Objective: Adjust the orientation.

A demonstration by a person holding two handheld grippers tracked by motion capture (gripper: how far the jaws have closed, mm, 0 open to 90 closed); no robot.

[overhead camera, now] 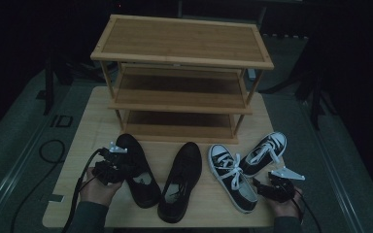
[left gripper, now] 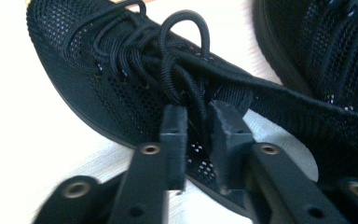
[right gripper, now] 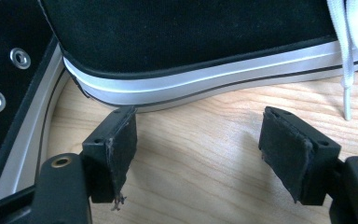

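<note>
Currently, your left tool (left gripper: pixel 196 140) pinches the collar edge of the left black mesh shoe (left gripper: pixel 135 84), with its jaws nearly pressed together on the fabric just below the knotted black laces (left gripper: pixel 177 60). In the high view, this left tool (overhead camera: pixel 112 165) sits at the outer side of that left black mesh shoe (overhead camera: pixel 141 170), near the front-left corner of the table (overhead camera: pixel 77 145). The second black shoe (overhead camera: pixel 180 182) lies just beside the first, toward the middle of the front edge, toe pointing to the rear.

Your right tool (right gripper: pixel 200 149) is spread wide, and its jaws hold nothing; bare table (right gripper: pixel 191 186) shows between them. It rests just short of the white sole of a black canvas sneaker (right gripper: pixel 191 42), whose white lace (right gripper: pixel 349 56) hangs at the right. In the high view, the right tool (overhead camera: pixel 272 187) sits near the front-right corner, beside the heel of the near sneaker (overhead camera: pixel 233 177). The far sneaker (overhead camera: pixel 264 153) lies angled toward the right edge, touching the first.

A three-tier wooden shoe rack (overhead camera: pixel 182 73) stands along the rear edge of the table.
</note>
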